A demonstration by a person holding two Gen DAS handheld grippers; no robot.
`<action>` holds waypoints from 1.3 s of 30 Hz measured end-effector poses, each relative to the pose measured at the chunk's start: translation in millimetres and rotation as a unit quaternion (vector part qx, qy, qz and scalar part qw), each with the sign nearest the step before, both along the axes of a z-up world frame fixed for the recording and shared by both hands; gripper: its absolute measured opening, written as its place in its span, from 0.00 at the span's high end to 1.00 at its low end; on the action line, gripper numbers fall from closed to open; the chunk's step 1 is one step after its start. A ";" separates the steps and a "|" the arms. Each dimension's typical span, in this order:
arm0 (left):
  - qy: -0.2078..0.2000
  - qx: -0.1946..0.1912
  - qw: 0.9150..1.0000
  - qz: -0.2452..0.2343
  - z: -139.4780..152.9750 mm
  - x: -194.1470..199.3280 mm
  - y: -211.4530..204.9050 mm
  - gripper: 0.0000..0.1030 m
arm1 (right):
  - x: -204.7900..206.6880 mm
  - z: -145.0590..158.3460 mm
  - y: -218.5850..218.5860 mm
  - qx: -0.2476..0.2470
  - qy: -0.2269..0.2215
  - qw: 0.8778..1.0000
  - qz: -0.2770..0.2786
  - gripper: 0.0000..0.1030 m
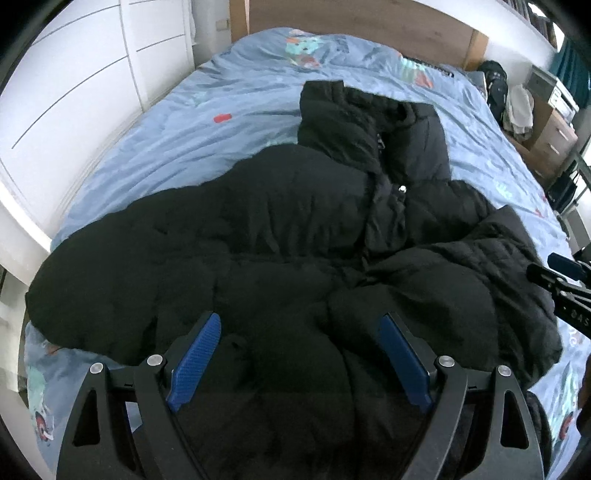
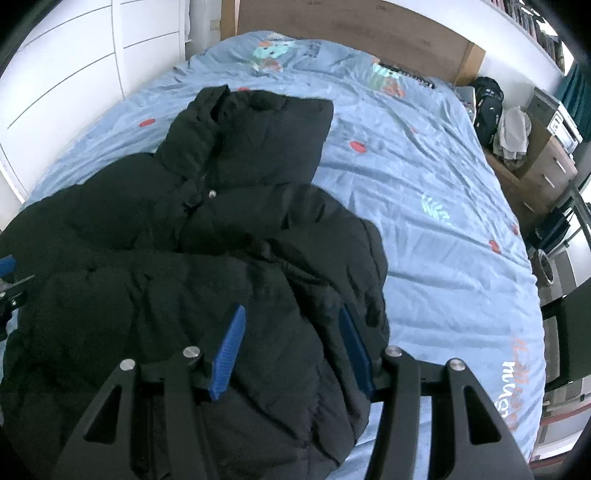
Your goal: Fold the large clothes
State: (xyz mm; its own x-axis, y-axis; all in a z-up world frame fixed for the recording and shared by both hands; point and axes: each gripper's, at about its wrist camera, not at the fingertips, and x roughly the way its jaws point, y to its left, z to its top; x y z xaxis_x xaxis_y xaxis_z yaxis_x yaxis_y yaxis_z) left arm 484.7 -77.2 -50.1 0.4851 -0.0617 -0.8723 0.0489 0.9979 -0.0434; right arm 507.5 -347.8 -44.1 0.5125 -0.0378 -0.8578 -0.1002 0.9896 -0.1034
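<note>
With both the left gripper [image 1: 301, 356] and right gripper [image 2: 293, 350] spread wide and holding nothing, the puffy jacket [image 1: 280, 236] could spring back unfolded on the bed [image 1: 177, 122].

Home bedroom: bed [image 2: 424, 177], wardrobe [image 1: 74, 74], headboard [image 2: 351, 22].

Left wrist: close above the black jacket [image 1: 280, 229], facing the headboard [image 1: 354, 22].
Right wrist: same, further right.
Shared: jacket [image 2: 207, 236], bed [image 2: 424, 177].
</note>
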 end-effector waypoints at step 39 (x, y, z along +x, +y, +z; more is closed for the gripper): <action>0.033 -0.006 0.999 0.005 -27.9 -41.4 51.8 0.05 | -38.1 -23.2 5.1 0.003 0.038 0.999 -0.024 0.27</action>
